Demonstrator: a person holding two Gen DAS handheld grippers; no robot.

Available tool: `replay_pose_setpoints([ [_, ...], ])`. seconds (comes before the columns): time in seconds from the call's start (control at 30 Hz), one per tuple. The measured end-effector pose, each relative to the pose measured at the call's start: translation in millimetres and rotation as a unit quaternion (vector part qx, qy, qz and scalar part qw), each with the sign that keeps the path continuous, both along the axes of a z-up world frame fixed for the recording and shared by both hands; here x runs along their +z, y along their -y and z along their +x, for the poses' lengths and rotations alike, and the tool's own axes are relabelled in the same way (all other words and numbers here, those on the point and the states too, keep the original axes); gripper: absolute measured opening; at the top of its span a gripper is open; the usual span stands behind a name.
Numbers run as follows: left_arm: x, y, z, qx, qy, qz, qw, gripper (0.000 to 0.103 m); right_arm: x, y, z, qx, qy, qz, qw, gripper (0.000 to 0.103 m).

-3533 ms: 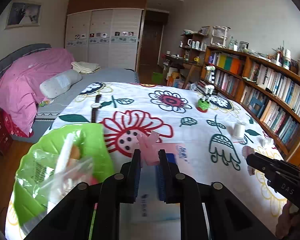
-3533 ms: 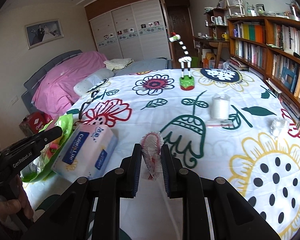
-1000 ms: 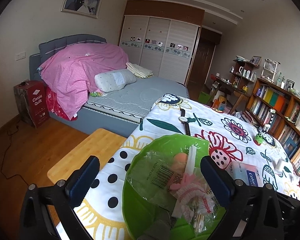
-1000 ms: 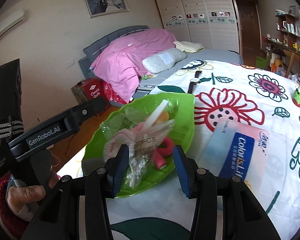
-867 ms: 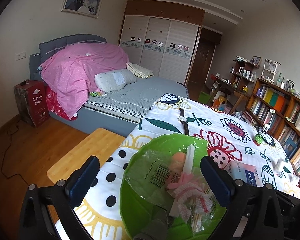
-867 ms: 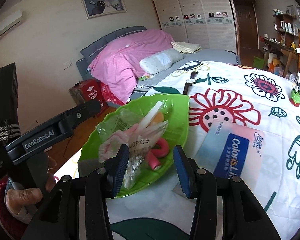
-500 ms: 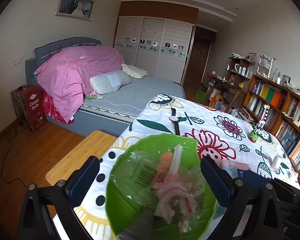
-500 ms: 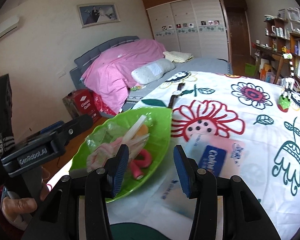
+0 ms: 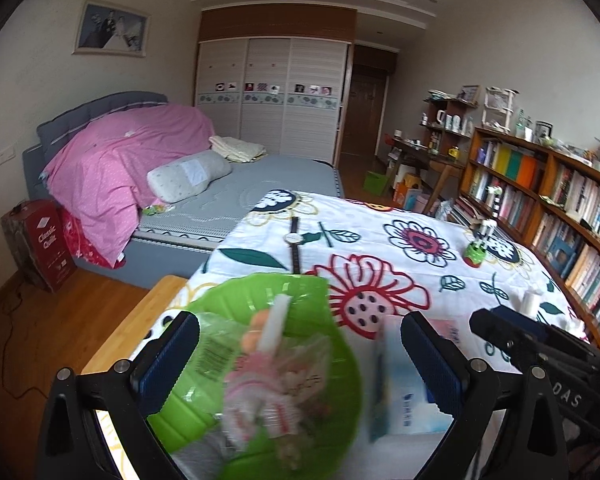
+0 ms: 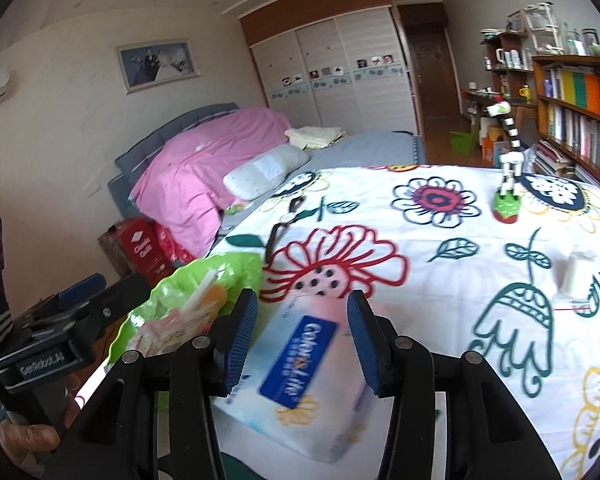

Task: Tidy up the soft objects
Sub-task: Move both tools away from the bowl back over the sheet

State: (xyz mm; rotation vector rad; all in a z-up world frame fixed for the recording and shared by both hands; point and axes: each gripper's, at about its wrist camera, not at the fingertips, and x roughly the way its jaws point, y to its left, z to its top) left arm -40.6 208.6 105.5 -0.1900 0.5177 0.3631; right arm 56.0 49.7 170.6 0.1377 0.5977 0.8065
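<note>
Left wrist view: left gripper [image 9: 300, 354] spread wide over the green leaf-shaped dish [image 9: 332, 364] of bagged soft items; right gripper [image 10: 302, 338] gapes empty above the tissue pack [image 10: 296, 380] just beside it

Near left, the green bowl [image 10: 172, 292] and tissue pack [image 10: 300, 364] crowd the tablecloth [image 10: 480, 264]; far right stand a toy giraffe [image 10: 507, 184] and white roll [image 10: 572, 276], bare cloth between.

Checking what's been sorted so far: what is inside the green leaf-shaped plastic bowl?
In the green leaf-shaped plastic bowl: crinkled clear plastic bags, a pink frilly item, a white stick. Anything beneath the bags is hidden.
</note>
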Motion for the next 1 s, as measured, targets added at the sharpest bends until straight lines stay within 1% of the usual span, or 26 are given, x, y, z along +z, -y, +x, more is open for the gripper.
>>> replay_pose_setpoints([
  [0.23,8,37,18,-0.043,-0.005,0.017,0.9989,0.103,-5,44,12,-0.044,0.001,-0.007,0.999,0.048],
  [0.53,10,85,39,-0.090,-0.018,0.035,0.9951,0.103,-29,116,24,-0.106,-0.013,-0.042,0.993,0.048],
  [0.8,8,123,59,-0.133,-0.033,0.038,0.9898,0.103,-44,181,35,-0.163,-0.029,-0.052,0.985,0.049],
  [0.9,6,138,65,-0.149,-0.039,0.040,0.9873,0.103,-49,205,40,-0.188,-0.036,-0.054,0.980,0.055],
  [1.0,1,149,73,-0.161,-0.049,0.034,0.9851,0.103,-54,231,48,-0.221,-0.051,-0.055,0.973,0.056],
])
